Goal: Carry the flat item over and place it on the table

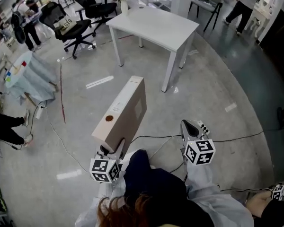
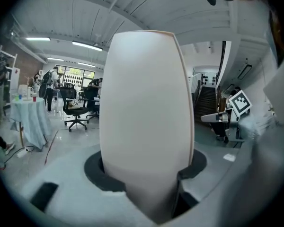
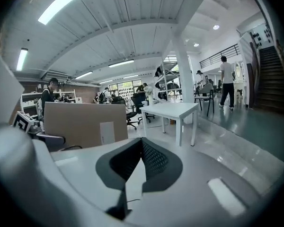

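Observation:
The flat item is a long tan cardboard box [image 1: 122,113] with a white label on its side. My left gripper [image 1: 110,149] is shut on its near end and holds it on edge above the floor, pointing toward the white table [image 1: 154,25]. In the left gripper view the box [image 2: 144,108] fills the middle, with the dark pads [image 2: 97,170] pressed on both faces. My right gripper [image 1: 189,126] hangs to the right of the box, apart from it. Its jaws [image 3: 141,143] meet at the tips with nothing between them. From that side the box [image 3: 80,122] and the table [image 3: 173,109] both show.
Black office chairs [image 1: 75,31] stand left of the table, and a cloth-covered table [image 1: 28,72] is farther left. Cables [image 1: 154,138] trail over the grey floor. A person's legs [image 1: 7,129] are at the left edge, and others walk at the back right [image 1: 236,6].

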Tool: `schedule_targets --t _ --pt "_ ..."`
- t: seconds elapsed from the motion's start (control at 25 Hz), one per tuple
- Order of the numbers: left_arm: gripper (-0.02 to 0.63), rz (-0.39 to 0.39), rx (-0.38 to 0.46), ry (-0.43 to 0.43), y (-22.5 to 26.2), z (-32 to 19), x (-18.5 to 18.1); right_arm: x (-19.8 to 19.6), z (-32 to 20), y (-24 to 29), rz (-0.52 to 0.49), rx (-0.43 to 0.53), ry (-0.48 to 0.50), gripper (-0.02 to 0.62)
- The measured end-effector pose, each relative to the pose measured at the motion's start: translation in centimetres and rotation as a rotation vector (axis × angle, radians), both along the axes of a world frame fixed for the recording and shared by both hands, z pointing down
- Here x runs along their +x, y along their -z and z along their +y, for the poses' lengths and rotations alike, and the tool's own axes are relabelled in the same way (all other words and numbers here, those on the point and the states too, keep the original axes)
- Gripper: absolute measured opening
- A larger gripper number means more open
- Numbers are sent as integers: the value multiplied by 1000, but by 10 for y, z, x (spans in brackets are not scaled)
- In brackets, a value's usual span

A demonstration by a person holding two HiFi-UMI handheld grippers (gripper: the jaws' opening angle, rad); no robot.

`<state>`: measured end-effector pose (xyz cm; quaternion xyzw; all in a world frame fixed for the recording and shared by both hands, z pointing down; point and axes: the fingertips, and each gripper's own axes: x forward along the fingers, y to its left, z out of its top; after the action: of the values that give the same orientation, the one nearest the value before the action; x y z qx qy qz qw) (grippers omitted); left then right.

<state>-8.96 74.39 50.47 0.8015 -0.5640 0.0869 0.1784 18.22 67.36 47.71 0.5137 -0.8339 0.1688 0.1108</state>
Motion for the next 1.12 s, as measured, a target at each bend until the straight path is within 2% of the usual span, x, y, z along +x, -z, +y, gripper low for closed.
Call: schedule_targets --t 0.2,0.36,0.72,1.12 --pt "268 13 -1 29 1 -27 1 -8 -27 5 -31 10 41 9" --pt "268 32 -2 38 2 -63 -1 -4 -55 -4 -34 -14 26 9" --pt "268 22 -21 -13 4 -182 -24 -16 -166 10 -41 -2 -25 9" --pt "268 21 13 -97 19 -317 -49 -43 -285 25 -44 28 -92 9"
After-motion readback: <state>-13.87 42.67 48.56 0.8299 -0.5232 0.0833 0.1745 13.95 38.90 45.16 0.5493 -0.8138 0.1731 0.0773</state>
